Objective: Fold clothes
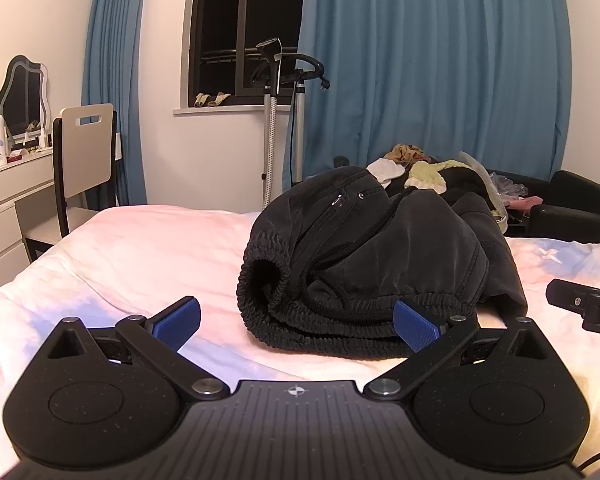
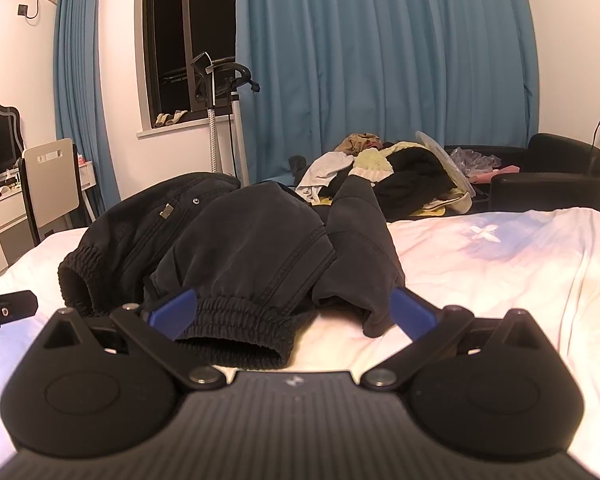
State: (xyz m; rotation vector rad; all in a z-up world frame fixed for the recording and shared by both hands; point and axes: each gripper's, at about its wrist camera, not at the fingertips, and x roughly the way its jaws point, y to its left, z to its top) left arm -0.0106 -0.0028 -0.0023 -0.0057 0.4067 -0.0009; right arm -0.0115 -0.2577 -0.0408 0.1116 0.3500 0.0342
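Lying bunched on the rumpled pale bed (image 1: 140, 248), the black jacket (image 1: 364, 256) shows ribbed elastic cuffs; left claw (image 1: 298, 324) and right claw (image 2: 292, 314) both spread apart, empty.

A: The right tongs (image 1: 584, 308) are cut off by the edge in the left view; are they gripping?
B: Can't tell. The jacket (image 2: 236, 248) hides the bed (image 2: 500, 264) beneath it.
A: The heap of clothes (image 2: 384, 168) behind?
B: Mostly blocked by the jacket. The bottles on the desk (image 1: 4, 184) are too small to read.
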